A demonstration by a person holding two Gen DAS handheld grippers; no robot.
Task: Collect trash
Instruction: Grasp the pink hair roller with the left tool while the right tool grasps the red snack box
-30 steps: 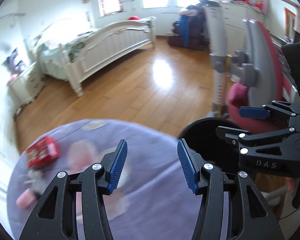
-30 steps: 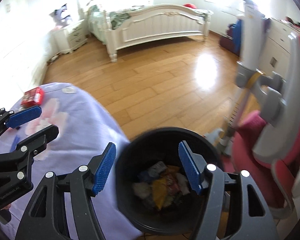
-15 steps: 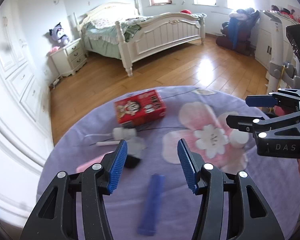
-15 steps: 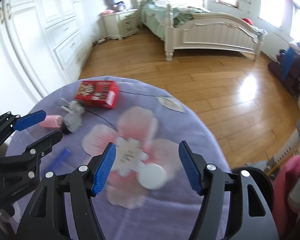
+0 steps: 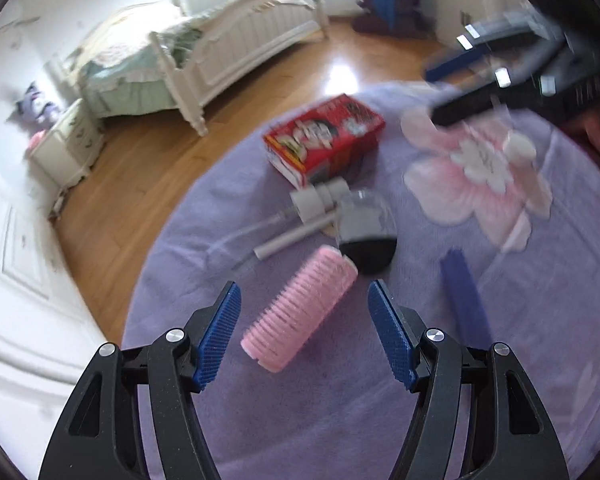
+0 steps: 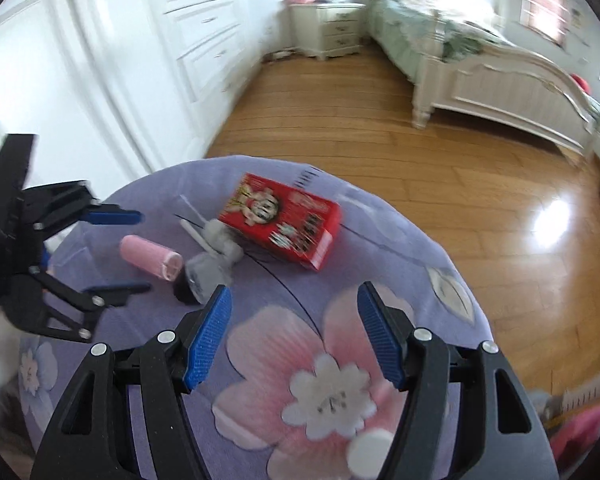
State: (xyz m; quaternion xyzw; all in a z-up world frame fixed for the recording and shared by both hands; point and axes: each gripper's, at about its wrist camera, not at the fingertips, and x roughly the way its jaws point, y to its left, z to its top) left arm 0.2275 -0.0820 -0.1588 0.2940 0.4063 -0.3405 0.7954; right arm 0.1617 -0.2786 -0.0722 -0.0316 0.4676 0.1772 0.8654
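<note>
A round table with a purple flowered cloth [image 5: 500, 360] [image 6: 380, 248] holds a red printed box [image 5: 324, 136] [image 6: 284, 222], a pink hair roller [image 5: 300, 312] [image 6: 150, 258], a small clear bottle with a dark base [image 5: 364, 232] [image 6: 204, 276], a white stick [image 5: 296, 236], a blue strip [image 5: 464, 296] and a white round cap [image 5: 520, 146] [image 6: 370, 450]. My left gripper [image 5: 305, 338] [image 6: 116, 252] is open and empty, its jaws on either side of the near end of the roller. My right gripper [image 6: 294, 336] [image 5: 460, 84] is open and empty above the cloth.
Wooden floor [image 6: 380, 128] surrounds the table. A white bed [image 5: 220, 52] [image 6: 480, 68] and a nightstand [image 6: 328, 28] stand at the far side. White cupboard doors [image 6: 120, 60] line the wall to the left.
Both grippers have swung left from the black bin to the table. The left gripper has come down close over the pink roller. Both stay open.
</note>
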